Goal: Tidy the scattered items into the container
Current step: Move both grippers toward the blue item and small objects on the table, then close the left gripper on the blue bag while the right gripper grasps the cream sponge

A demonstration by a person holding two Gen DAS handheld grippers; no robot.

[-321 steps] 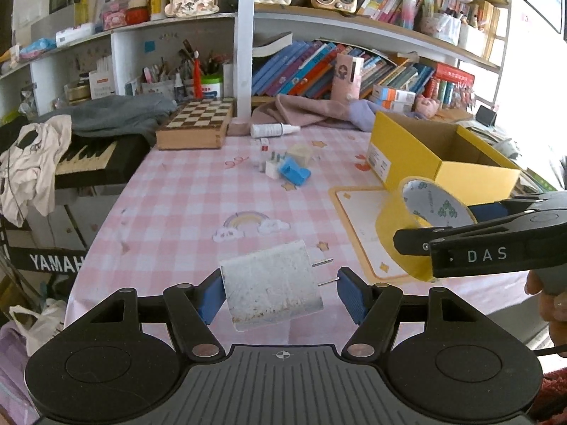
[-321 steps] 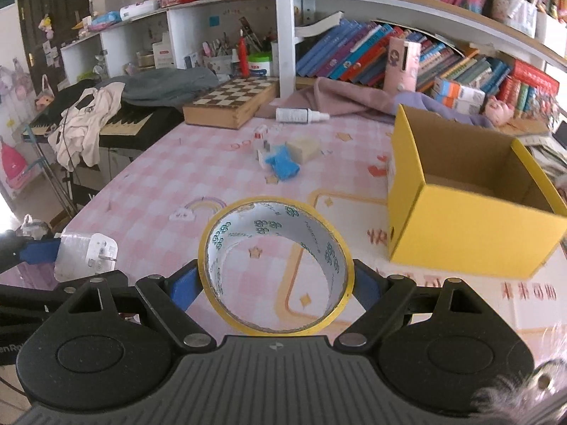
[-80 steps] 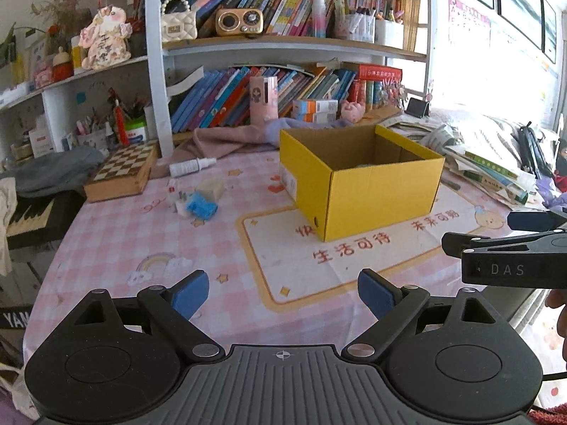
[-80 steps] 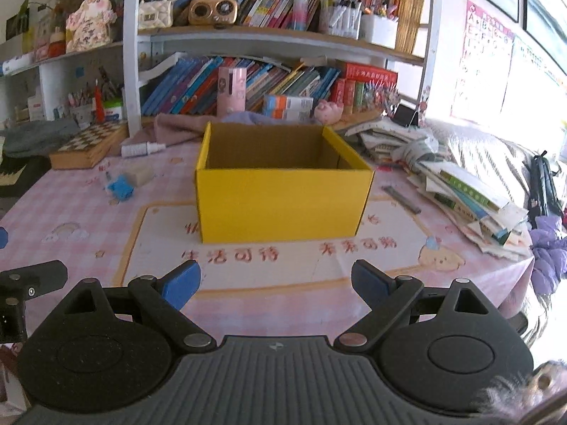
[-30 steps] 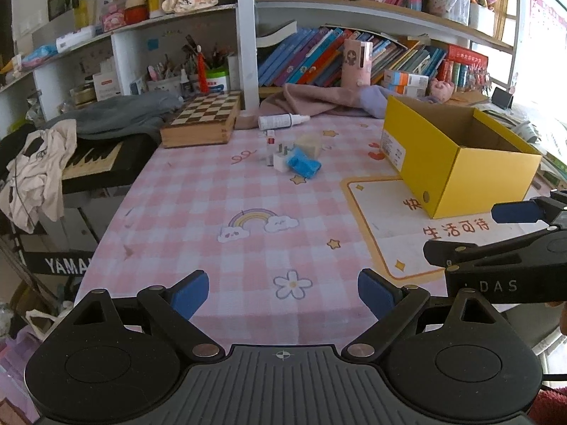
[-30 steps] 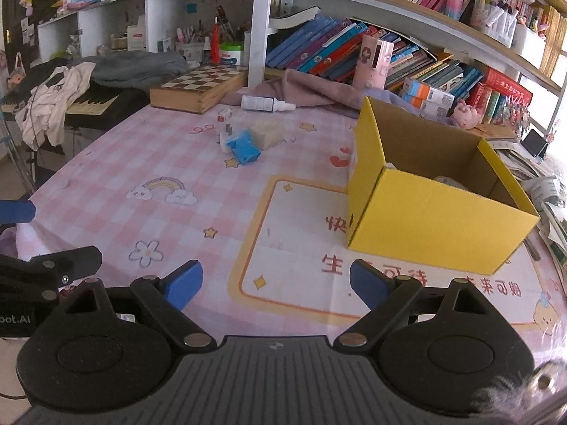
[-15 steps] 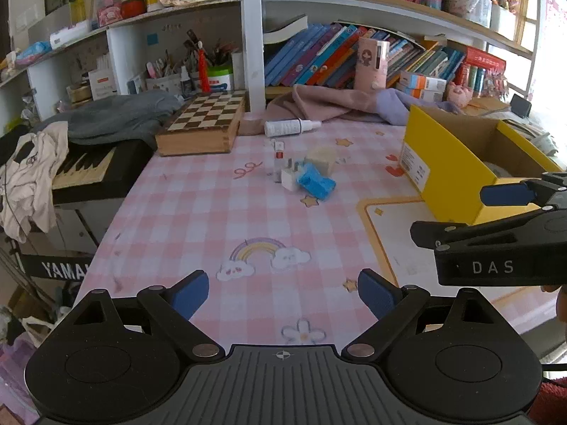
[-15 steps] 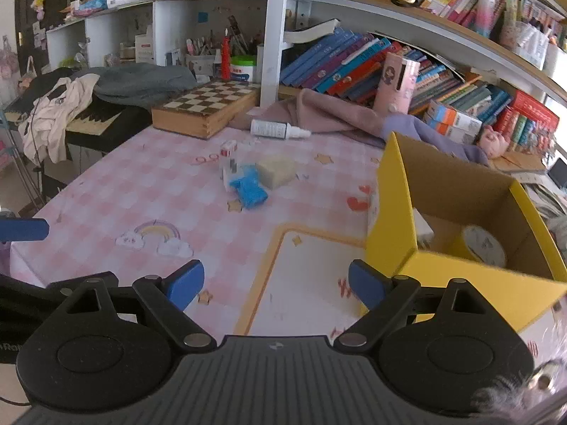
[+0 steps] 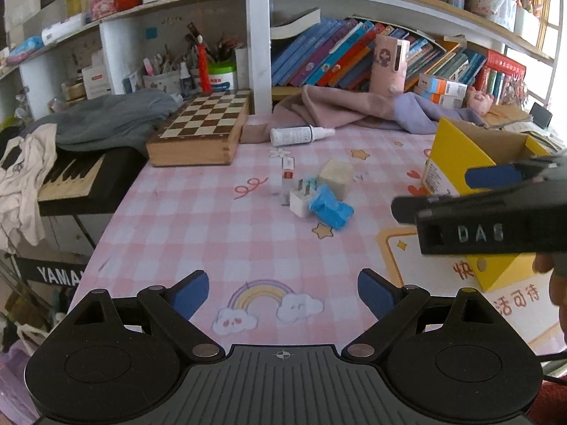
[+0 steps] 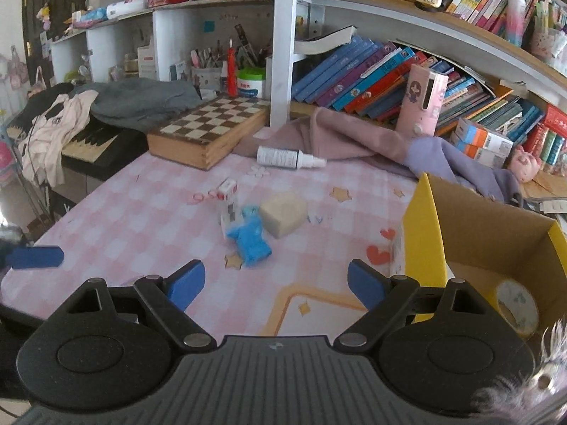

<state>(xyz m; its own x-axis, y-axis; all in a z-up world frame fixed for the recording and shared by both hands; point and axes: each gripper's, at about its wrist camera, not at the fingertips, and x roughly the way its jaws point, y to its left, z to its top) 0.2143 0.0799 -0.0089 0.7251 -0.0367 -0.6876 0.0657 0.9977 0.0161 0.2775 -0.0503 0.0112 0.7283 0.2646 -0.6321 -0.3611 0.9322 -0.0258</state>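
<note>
Tape roll (image 10: 515, 306) already inside yellow box (image 10: 423, 233), lower right. Left on worktop (image 9: 198, 233) mid-frame: blue packet (image 9: 331, 207), charger plug (image 9: 301, 202), beige block (image 9: 335, 177). Fingers of left gripper (image 9: 281, 288) and right gripper (image 10: 276, 283) apart, empty.

On your bench (image 10: 149, 219), covered by a pink checked cloth, the crumpled blue wrapper (image 10: 250, 241) lies mid-surface, touching the small white plug adapter (image 9: 300, 202) on its left; the pale cream block (image 10: 282, 218) sits just behind and right of them; the white spray bottle (image 10: 287, 158) lies on its side farther back, right of the wooden chessboard box (image 10: 209, 131); the open yellow cardboard box (image 10: 421, 233) stands at the right, a tape roll (image 10: 515, 306) inside it.
</note>
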